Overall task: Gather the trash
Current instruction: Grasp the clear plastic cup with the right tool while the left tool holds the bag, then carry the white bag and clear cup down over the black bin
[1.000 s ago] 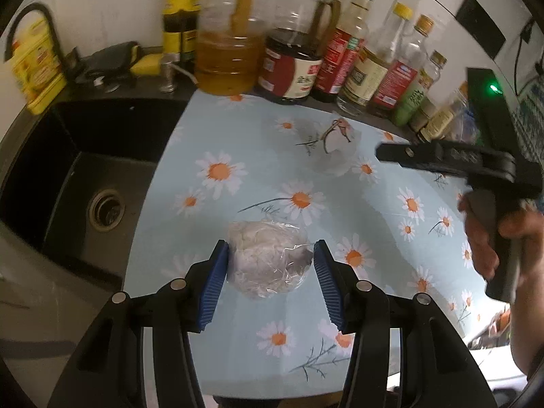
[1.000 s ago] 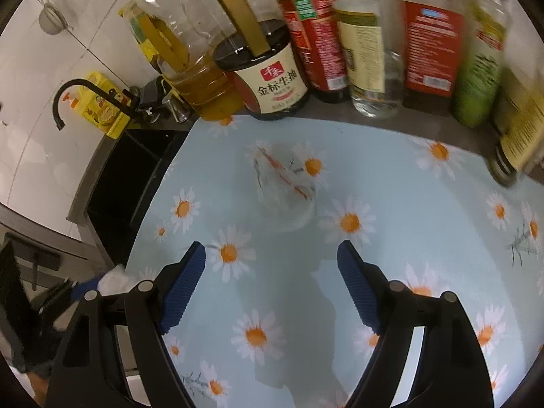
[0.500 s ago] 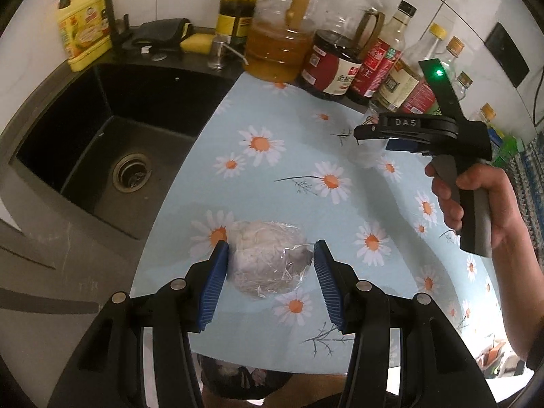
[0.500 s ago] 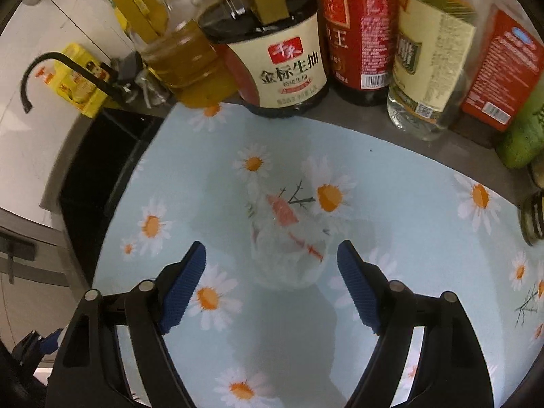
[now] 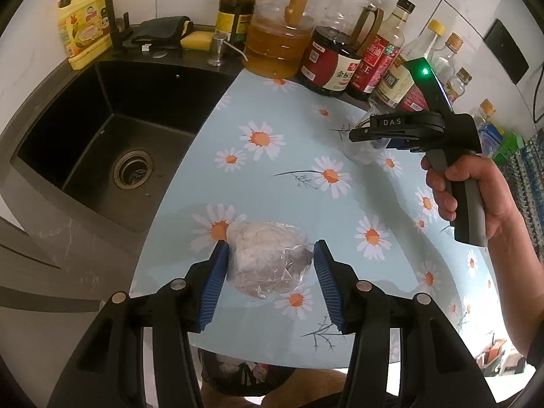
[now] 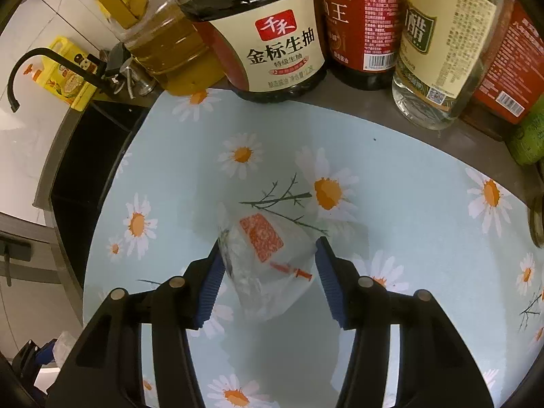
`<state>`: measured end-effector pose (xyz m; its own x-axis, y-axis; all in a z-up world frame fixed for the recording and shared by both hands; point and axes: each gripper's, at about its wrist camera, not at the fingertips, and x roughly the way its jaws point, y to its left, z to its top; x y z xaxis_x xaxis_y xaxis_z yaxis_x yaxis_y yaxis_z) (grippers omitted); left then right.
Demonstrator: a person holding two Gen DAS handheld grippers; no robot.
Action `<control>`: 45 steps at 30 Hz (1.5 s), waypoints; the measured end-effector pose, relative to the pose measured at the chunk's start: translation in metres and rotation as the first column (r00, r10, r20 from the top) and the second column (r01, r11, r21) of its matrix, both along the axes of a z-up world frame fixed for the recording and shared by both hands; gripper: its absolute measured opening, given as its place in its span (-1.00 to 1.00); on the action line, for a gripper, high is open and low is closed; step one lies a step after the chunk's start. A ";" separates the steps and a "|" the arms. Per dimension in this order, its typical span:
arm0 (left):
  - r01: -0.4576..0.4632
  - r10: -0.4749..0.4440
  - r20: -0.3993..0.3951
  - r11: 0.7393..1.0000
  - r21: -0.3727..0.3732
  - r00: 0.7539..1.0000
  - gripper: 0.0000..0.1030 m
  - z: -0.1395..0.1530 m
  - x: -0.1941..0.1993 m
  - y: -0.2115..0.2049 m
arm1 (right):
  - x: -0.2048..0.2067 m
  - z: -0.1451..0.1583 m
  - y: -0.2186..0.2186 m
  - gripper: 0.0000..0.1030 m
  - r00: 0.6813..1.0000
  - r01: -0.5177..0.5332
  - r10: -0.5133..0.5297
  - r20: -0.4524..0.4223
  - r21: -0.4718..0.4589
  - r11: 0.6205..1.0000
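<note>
1. While the left gripper (image 5: 270, 272) points down at the table (image 5: 289, 156), its jaws are clamped on a wad of crumpled clear plastic wrap (image 5: 268, 261); both blue pads press the wad's sides.
2. The wad sits over the near edge of the daisy-print cloth that covers the table, just right of the black sink (image 5: 112, 156).
3. The right gripper (image 6: 268, 278) points steeply down with its jaws closing around a clear plastic wrapper (image 6: 265, 258) that bears an orange printed patch; the left pad touches the wrapper, but whether the right pad does I cannot tell.
4. That wrapper lies on the cloth toward the back of the table, near the row of bottles.
5. In the left wrist view a hand (image 5: 476, 193) holds the right gripper's handle, and a green light glows on top of it.
6. Behind the cloth stand an oil jug (image 5: 282, 40), a dark soy sauce jug (image 6: 272, 44) and several taller bottles along the wall.
7. A black faucet (image 5: 98, 3) and a yellow detergent bottle (image 5: 81, 34) stand at the far corner of the sink.
</note>
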<state>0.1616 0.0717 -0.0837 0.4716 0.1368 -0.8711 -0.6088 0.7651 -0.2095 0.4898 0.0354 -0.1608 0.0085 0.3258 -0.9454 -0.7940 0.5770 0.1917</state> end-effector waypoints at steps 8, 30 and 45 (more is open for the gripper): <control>0.058 -0.058 0.017 0.998 -0.002 0.998 -0.04 0.000 0.002 0.001 | -0.022 0.020 -0.023 0.03 1.000 0.017 -0.017 0.005 0.034 0.999; 0.339 -0.335 0.129 0.941 -0.008 0.933 -0.04 0.005 -0.022 0.003 | -0.153 0.067 -0.151 0.04 0.951 0.301 -0.308 0.027 0.140 0.943; 0.482 -0.478 0.163 0.876 0.013 0.863 -0.04 0.004 -0.072 -0.019 | -0.255 0.065 -0.194 0.04 0.908 0.410 -0.419 0.016 0.173 0.896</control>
<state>0.0893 0.0526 -0.0799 0.6031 -0.1644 -0.7805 -0.1252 0.9469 -0.2961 0.2347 -0.1583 -0.0959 0.2237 0.4303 -0.8745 -0.5010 0.8204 0.2755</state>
